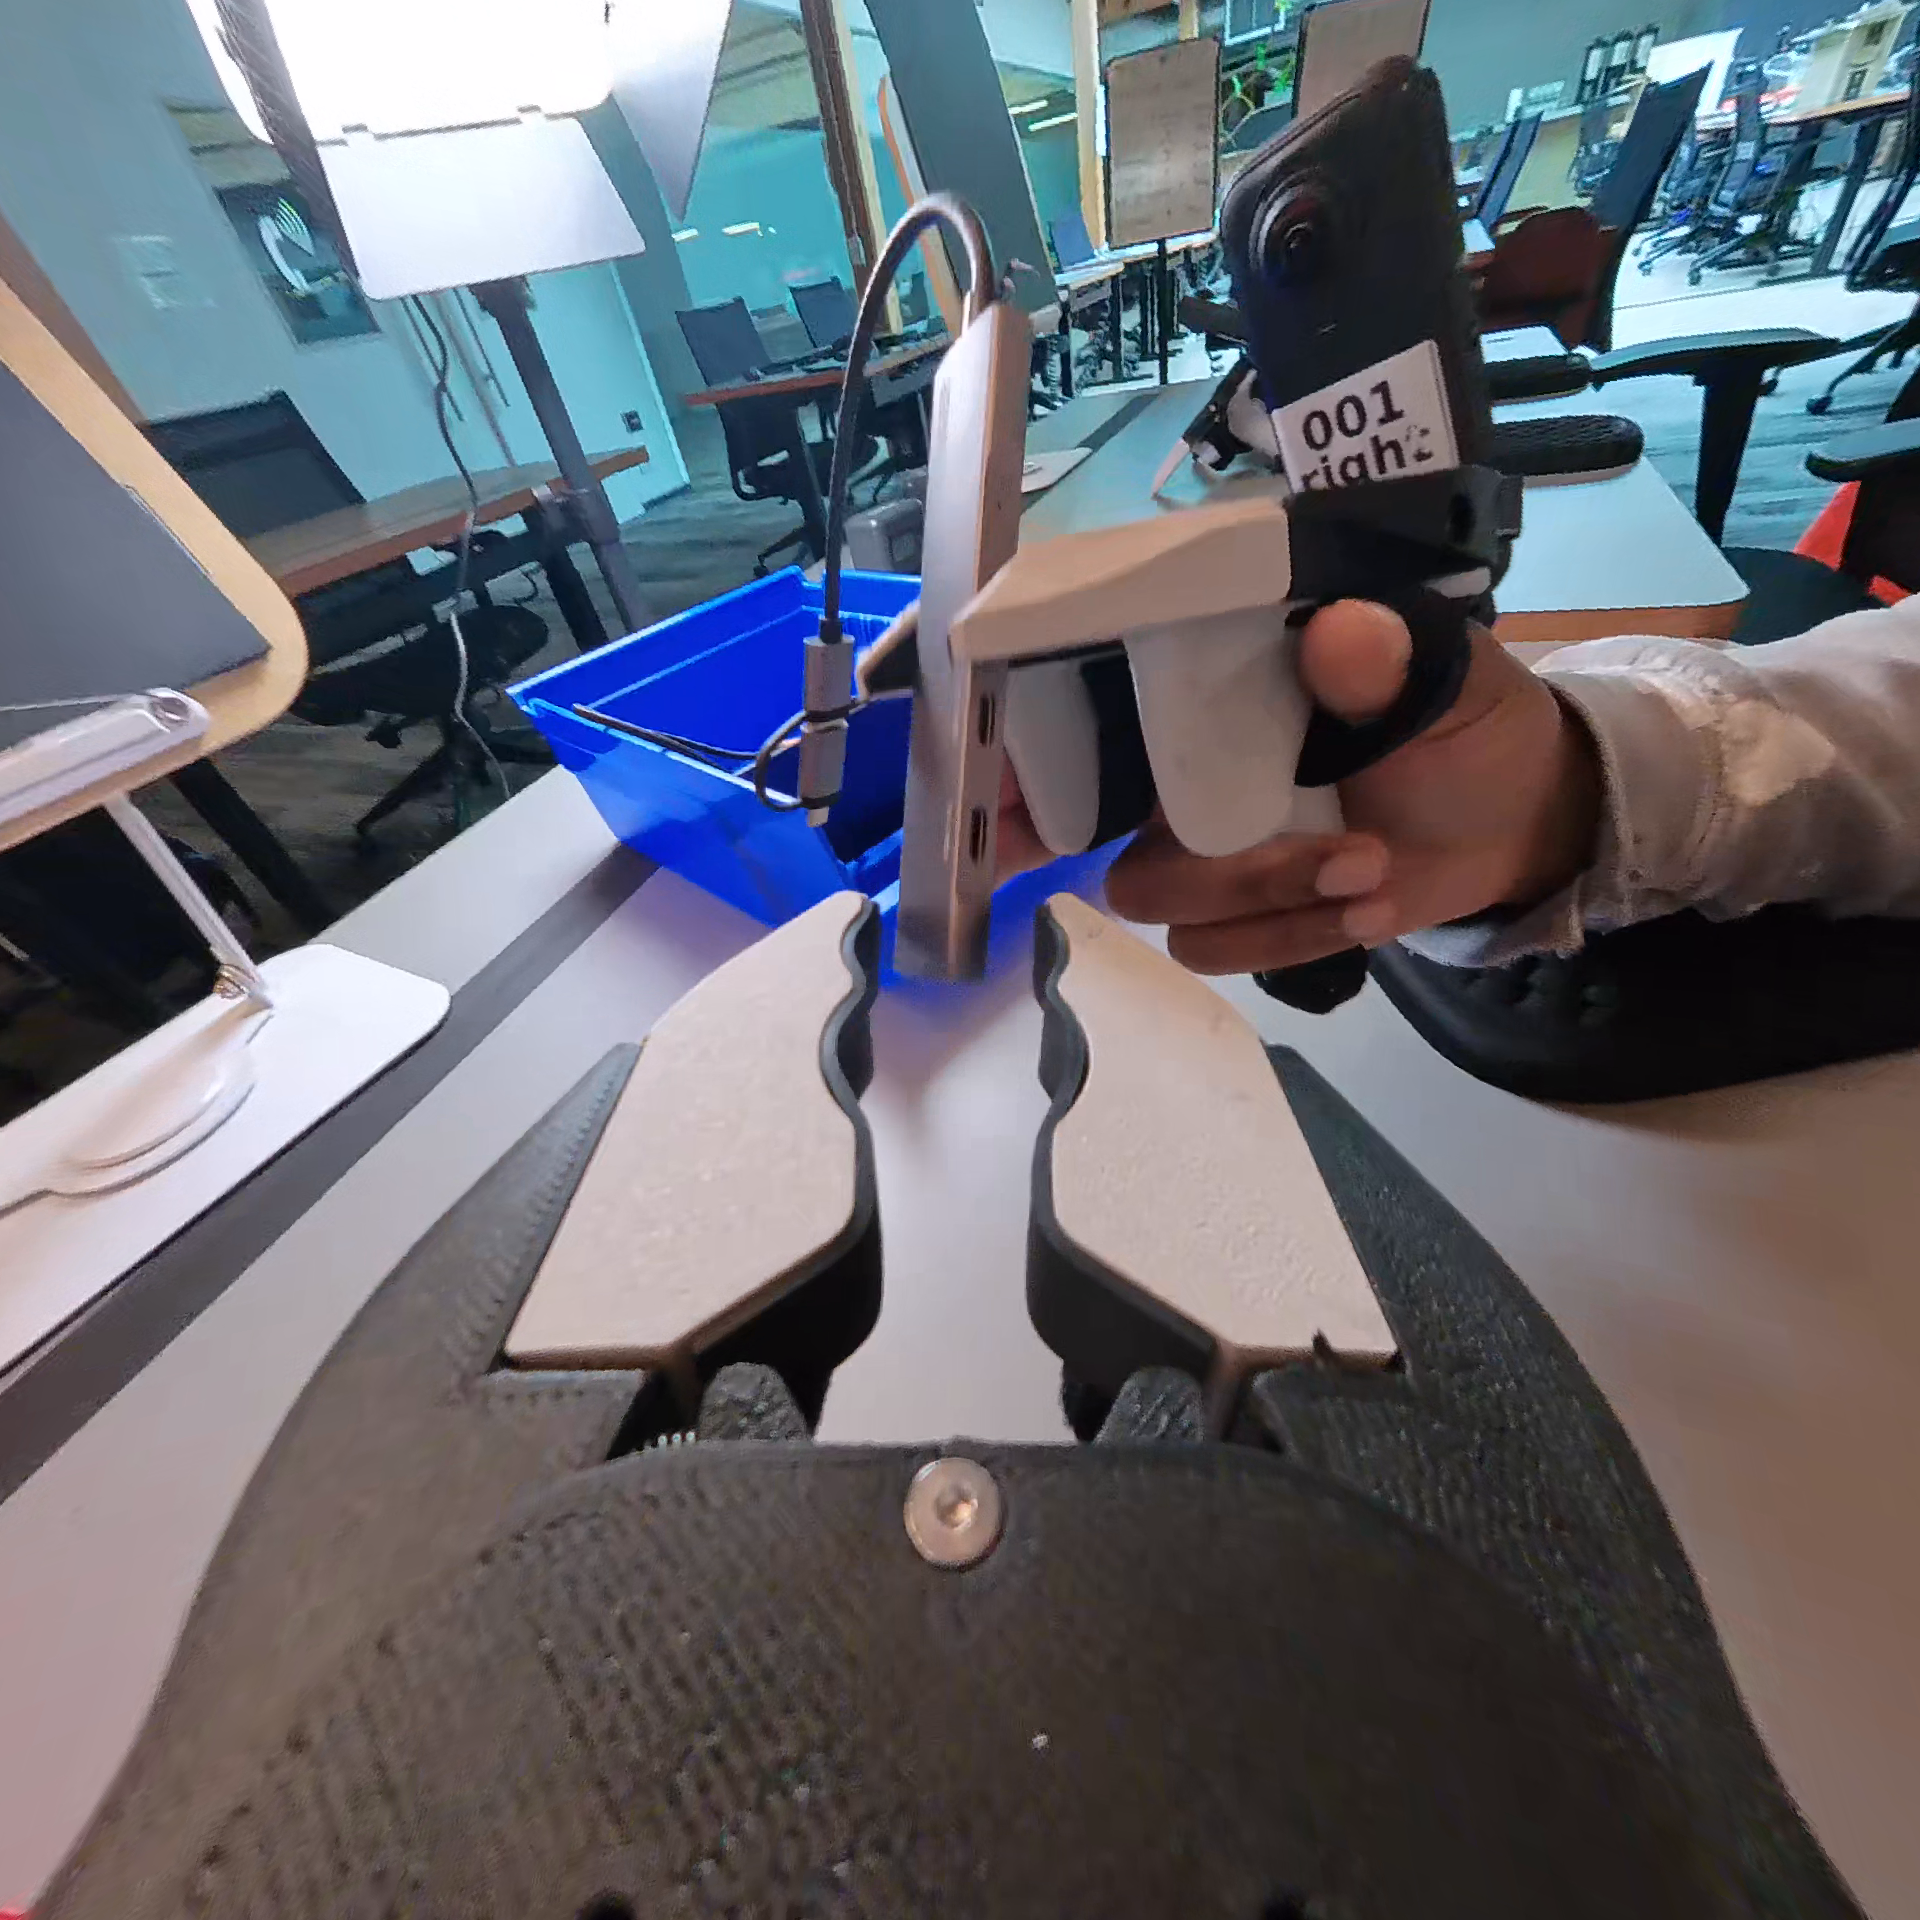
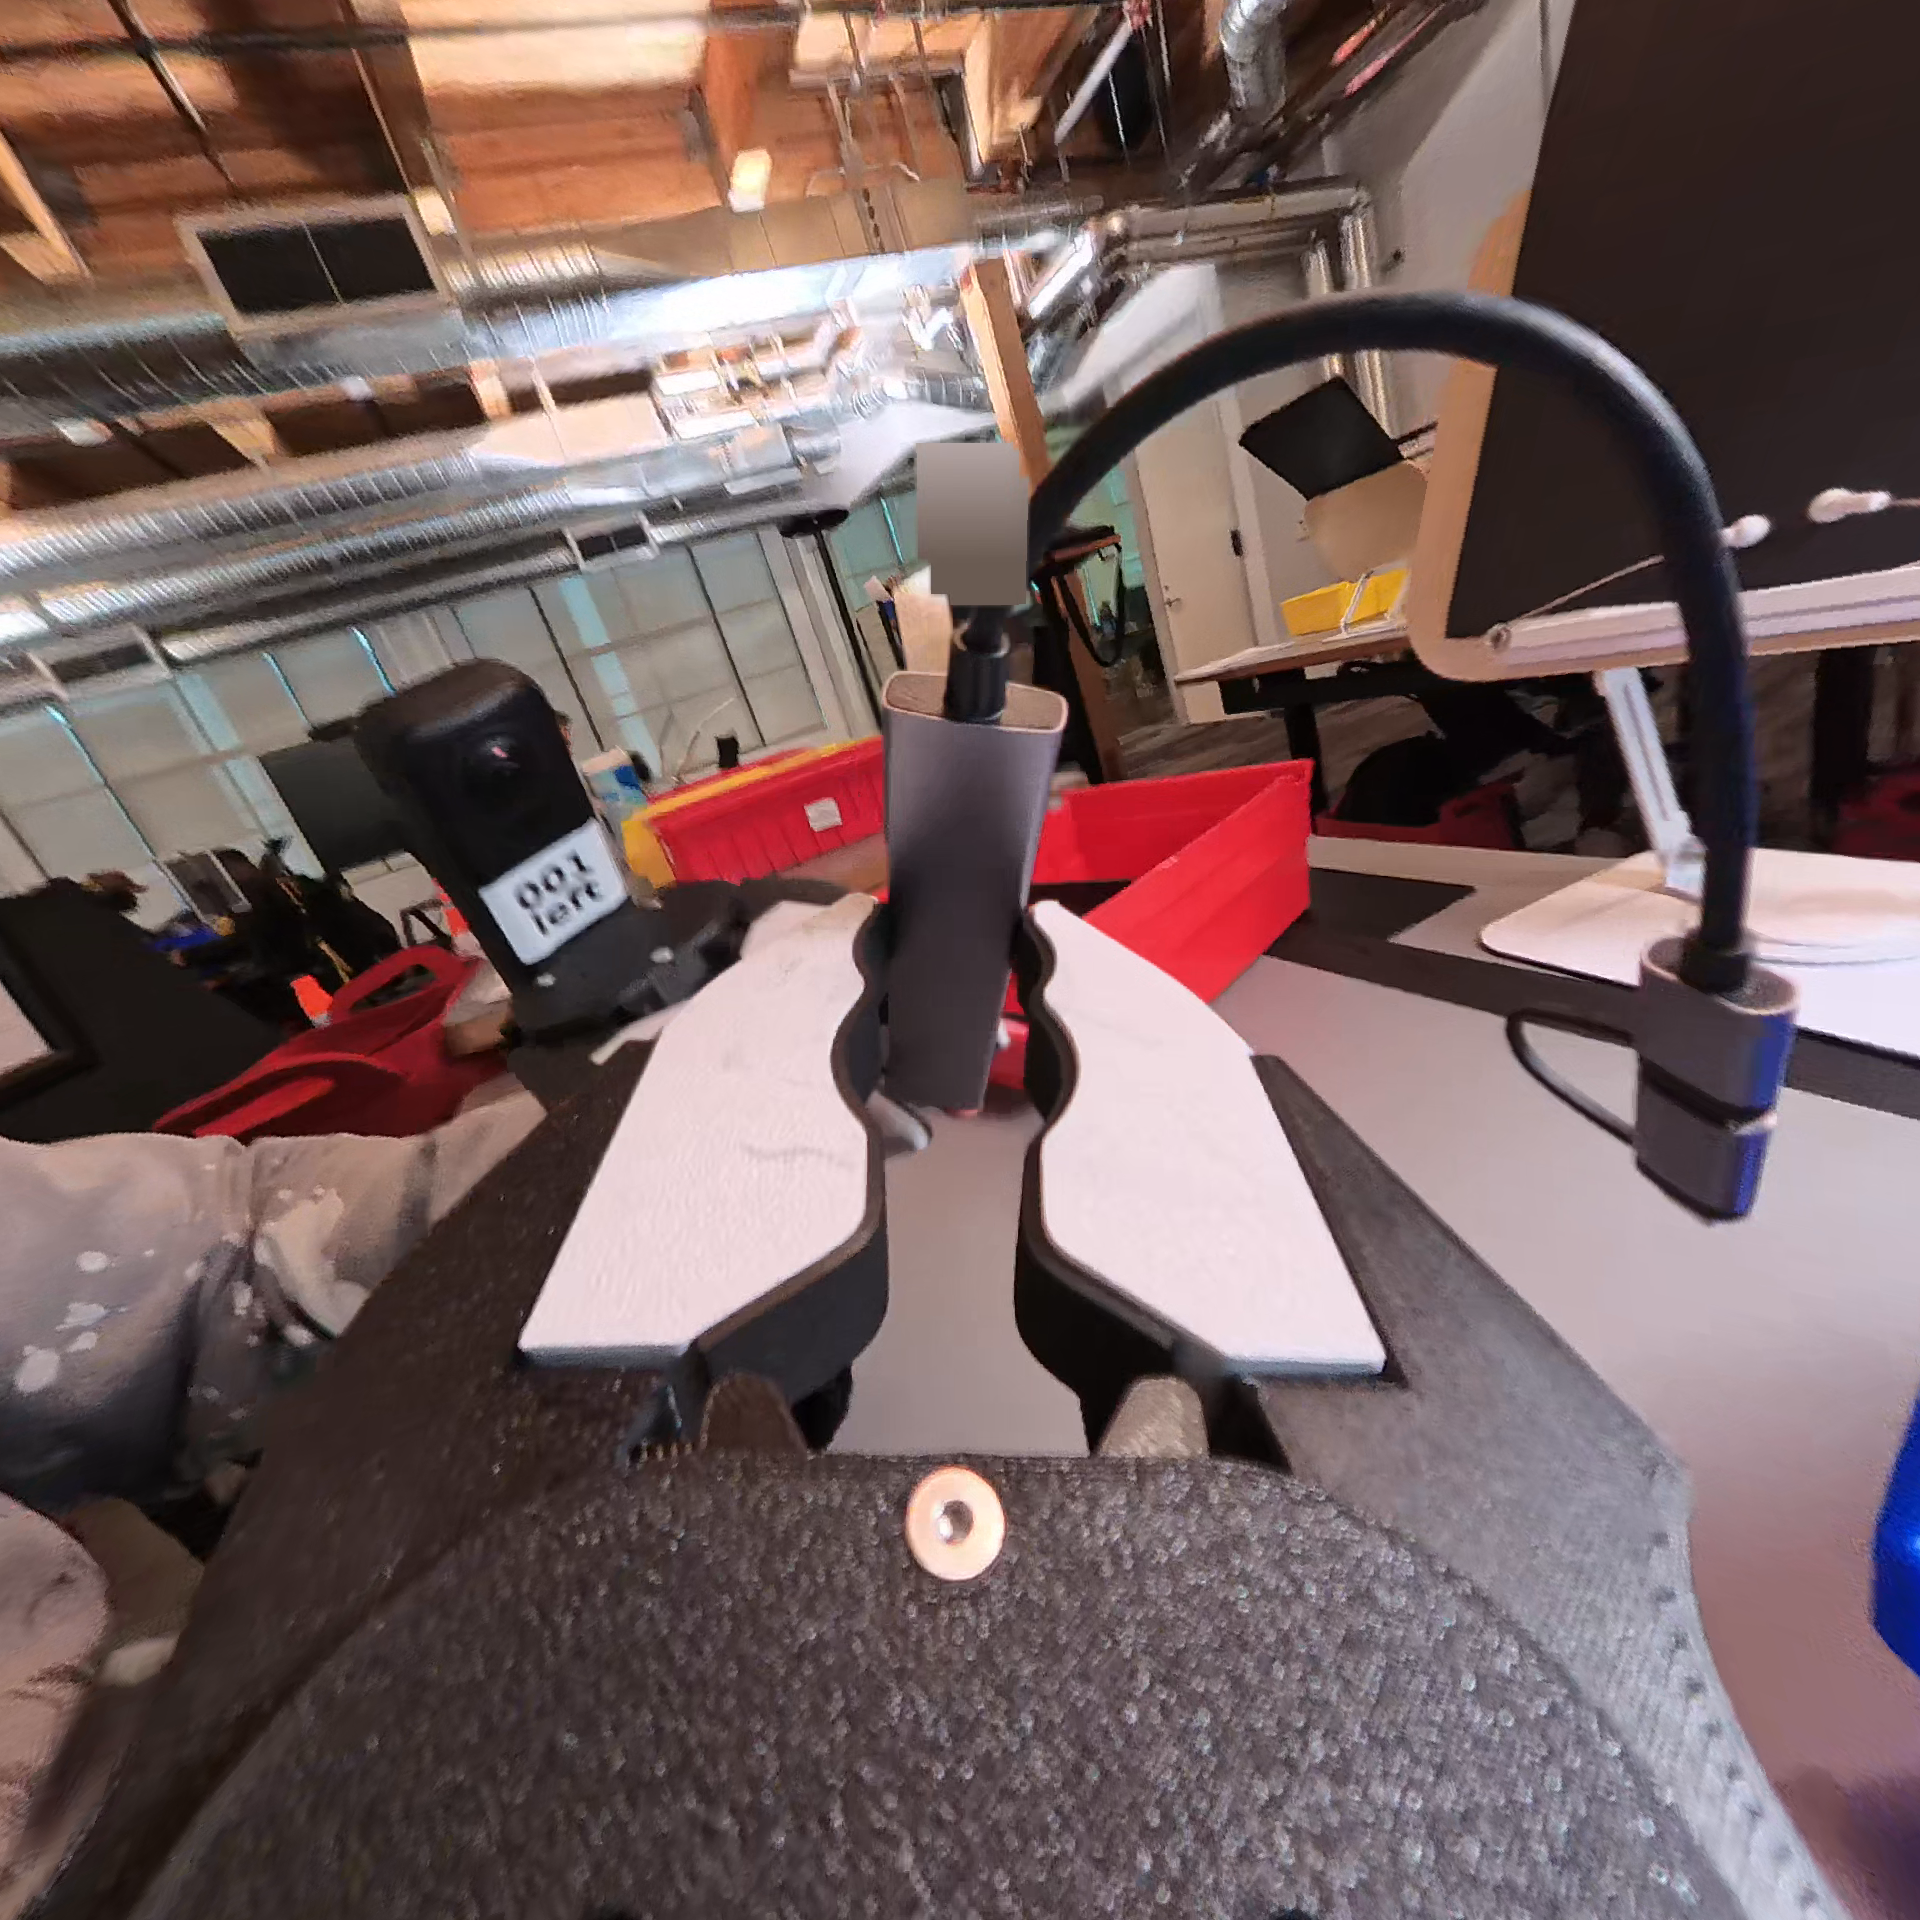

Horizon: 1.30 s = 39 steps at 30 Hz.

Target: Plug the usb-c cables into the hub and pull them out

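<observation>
A grey hub (image 1: 961, 582) stands upright on its end on the grey table (image 1: 1455, 1299), ports along its narrow side. My right gripper (image 1: 935, 644) is shut on the hub's middle from the right. My left gripper (image 1: 956, 935) is open, and the hub's bottom end sits between its fingertips, close to the left one. The hub's own dark cable (image 1: 862, 343) loops from its top down to a hanging grey plug (image 1: 819, 717). In the right wrist view the right gripper (image 2: 951, 935) clamps the hub (image 2: 961, 821), and the cable (image 2: 1507, 343) arcs right to the plug (image 2: 1714, 1081).
A blue bin (image 1: 686, 748) holding a thin black cable (image 1: 644, 727) stands behind the hub. A white monitor stand (image 1: 260, 1039) is at the left. Red bins (image 2: 1195, 852) lie beyond the table. A person's hand (image 1: 1434, 790) holds the right gripper. Left and right tips are no more than a few centimetres apart.
</observation>
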Each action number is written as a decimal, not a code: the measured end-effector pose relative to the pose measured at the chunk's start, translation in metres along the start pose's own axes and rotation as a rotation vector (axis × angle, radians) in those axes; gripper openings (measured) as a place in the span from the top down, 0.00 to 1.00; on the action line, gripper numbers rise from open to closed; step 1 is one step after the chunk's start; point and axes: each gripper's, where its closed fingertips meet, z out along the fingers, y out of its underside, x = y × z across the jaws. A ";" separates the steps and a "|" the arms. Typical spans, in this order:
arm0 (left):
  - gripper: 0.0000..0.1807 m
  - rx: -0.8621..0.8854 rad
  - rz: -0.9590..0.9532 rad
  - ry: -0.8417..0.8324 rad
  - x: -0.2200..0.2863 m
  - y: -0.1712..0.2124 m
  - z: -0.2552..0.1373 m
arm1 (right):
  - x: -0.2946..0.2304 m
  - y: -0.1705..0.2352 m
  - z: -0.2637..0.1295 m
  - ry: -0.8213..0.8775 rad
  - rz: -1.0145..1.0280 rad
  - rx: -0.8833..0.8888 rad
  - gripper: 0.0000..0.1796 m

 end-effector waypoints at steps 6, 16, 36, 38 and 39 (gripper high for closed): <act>0.95 0.035 0.073 0.092 0.009 -0.001 -0.009 | -0.023 0.007 -0.001 -0.108 -0.200 -0.066 0.89; 0.95 0.139 -0.204 0.483 0.031 -0.004 -0.030 | -0.037 0.026 -0.014 -0.257 -0.378 -0.214 0.90; 0.89 -0.001 -0.243 -0.121 -0.141 -0.009 -0.099 | -0.008 0.051 -0.023 -0.183 -0.498 -0.363 0.95; 0.89 -0.107 -0.310 -0.261 -0.176 0.009 -0.123 | -0.006 0.054 -0.023 -0.179 -0.505 -0.378 0.95; 0.89 -0.176 -0.342 -0.309 -0.188 0.023 -0.132 | -0.005 0.055 -0.023 -0.177 -0.506 -0.381 0.95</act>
